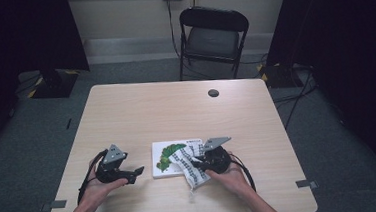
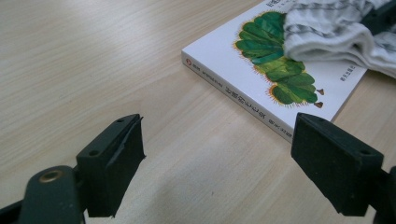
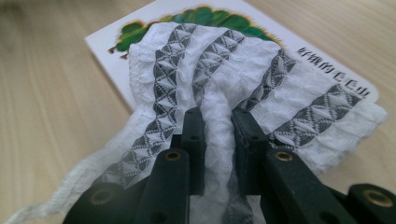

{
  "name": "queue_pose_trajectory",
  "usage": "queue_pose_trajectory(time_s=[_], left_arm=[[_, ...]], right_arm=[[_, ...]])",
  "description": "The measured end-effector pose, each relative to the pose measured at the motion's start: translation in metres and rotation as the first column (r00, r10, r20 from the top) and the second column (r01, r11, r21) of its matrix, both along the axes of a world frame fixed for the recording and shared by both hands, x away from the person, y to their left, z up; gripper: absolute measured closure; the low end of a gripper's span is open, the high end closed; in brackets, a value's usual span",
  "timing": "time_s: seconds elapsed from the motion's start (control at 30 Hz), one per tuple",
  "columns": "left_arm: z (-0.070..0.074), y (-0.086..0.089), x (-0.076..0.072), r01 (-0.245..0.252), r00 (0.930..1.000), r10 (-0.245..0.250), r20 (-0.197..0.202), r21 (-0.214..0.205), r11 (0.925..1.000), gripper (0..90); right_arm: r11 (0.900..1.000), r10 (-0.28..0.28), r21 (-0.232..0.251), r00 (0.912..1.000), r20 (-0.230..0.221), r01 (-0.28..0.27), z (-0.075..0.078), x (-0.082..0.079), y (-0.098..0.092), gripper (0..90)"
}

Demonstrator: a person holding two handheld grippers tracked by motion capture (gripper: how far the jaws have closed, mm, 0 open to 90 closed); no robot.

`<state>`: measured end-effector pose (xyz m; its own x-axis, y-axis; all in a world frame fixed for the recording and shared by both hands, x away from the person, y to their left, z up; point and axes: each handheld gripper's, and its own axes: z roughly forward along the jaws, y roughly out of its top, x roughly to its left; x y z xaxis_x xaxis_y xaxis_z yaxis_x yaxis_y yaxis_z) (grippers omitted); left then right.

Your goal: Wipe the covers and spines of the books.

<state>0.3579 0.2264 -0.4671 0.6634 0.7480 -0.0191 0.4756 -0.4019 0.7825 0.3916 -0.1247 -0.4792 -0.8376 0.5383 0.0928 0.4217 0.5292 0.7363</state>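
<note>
A white picture book [image 1: 166, 161] [image 2: 261, 81] [image 3: 327, 70] with a green caterpillar on its cover lies flat near the table's front edge. A white cloth [image 1: 190, 167] [image 2: 327, 32] [image 3: 219, 79] with grey patterned stripes is draped over the book's right part. My right gripper [image 1: 196, 164] [image 3: 217, 116] is shut on a fold of that cloth, pinched between its jaws. My left gripper [image 1: 136, 172] [image 2: 217, 154] rests low over the table to the left of the book, open, with nothing between its jaws.
The wooden table [image 1: 176, 112] has a small dark round hole [image 1: 213, 92] at its far right. A black folding chair [image 1: 211, 36] stands behind the table. Dark curtains flank the room on both sides.
</note>
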Motion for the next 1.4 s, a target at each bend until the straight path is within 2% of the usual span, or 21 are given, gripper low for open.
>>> queue_pose_trajectory(time_s=[0.13, 0.33, 0.63, 1.13, 1.2, 1.4], left_arm=[[0.0, -0.001, 0.0, 0.003, 1.0, -0.003, 0.0, -0.006, 1.0, 16.8], [0.0, -0.001, 0.0, 0.014, 0.9999, -0.014, 0.003, -0.004, 0.9999, 16.8], [0.001, 0.0, -0.001, 0.012, 0.9999, -0.012, 0.004, -0.008, 0.9999, 16.8], [0.0, 0.0, 0.0, 0.009, 1.0, -0.009, 0.003, -0.014, 0.9999, 16.8], [0.001, 0.0, -0.001, 0.012, 0.9999, -0.012, 0.005, -0.012, 0.9999, 16.8], [0.001, 0.001, -0.001, 0.006, 1.0, -0.006, 0.002, -0.014, 0.9999, 16.8]], right_arm=[[0.9996, 0.025, -0.012, 0.9997, 0.006, -0.025, 0.001, -0.005, 0.003, 77.6], [0.9999, -0.017, -0.003, 0.9997, 0.017, 0.017, 0.001, 0.006, 0.008, 77.5], [0.9979, -0.065, 0.001, 0.9975, 0.029, 0.065, -0.001, 0.036, 0.018, 77.8], [0.9879, -0.155, 0.008, 0.9873, 0.034, 0.155, -0.001, 0.078, 0.032, 77.1], [0.9875, -0.157, 0.018, 0.9872, 0.029, 0.157, -0.002, 0.079, 0.033, 77.1], [0.9913, -0.131, -0.007, 0.99, 0.054, 0.131, -0.002, 0.067, 0.03, 77.2]])
